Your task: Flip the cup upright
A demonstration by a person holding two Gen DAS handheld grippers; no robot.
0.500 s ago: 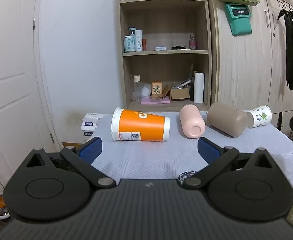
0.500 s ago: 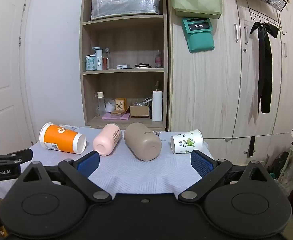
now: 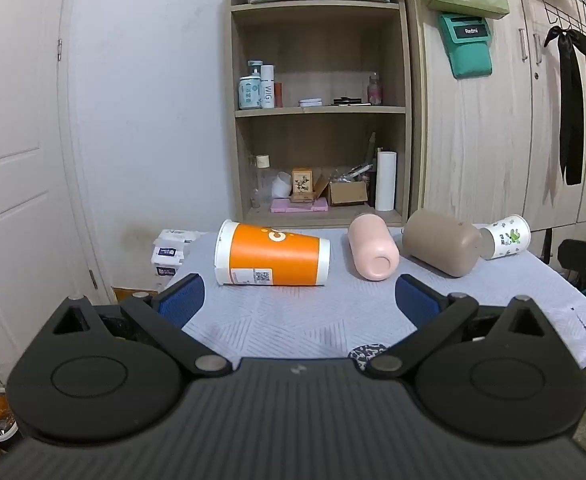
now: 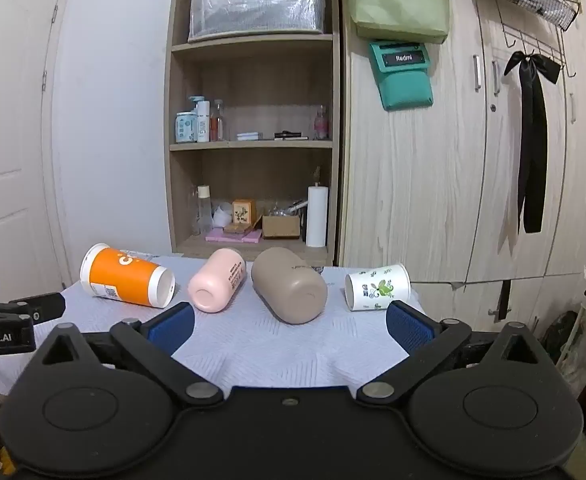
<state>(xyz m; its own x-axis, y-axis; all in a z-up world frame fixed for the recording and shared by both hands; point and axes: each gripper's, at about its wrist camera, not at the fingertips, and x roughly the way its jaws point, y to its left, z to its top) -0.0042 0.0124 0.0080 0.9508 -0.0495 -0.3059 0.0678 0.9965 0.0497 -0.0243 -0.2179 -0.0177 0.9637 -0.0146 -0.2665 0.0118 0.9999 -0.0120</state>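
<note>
Several cups lie on their sides in a row on the table (image 3: 293,320): an orange paper cup (image 3: 273,258), a pink cup (image 3: 373,252), a tan cup (image 3: 441,242) and a white paper cup with green print (image 3: 507,236). My left gripper (image 3: 299,298) is open and empty, just short of the orange cup. In the right wrist view the same row shows: orange cup (image 4: 127,276), pink cup (image 4: 217,280), tan cup (image 4: 289,284), white cup (image 4: 377,287). My right gripper (image 4: 289,324) is open and empty, in front of the tan cup.
A grey-white cloth covers the table (image 4: 293,348). A wooden shelf unit (image 3: 317,120) with bottles and boxes stands behind it, wardrobe doors (image 3: 493,140) to the right, a white door (image 3: 13,160) to the left. The left gripper's body (image 4: 9,320) shows at the right view's left edge.
The left gripper has tilted up and eased back slightly, so the cups sit a little lower in its view. The right view is almost unchanged. No cup has moved.
</note>
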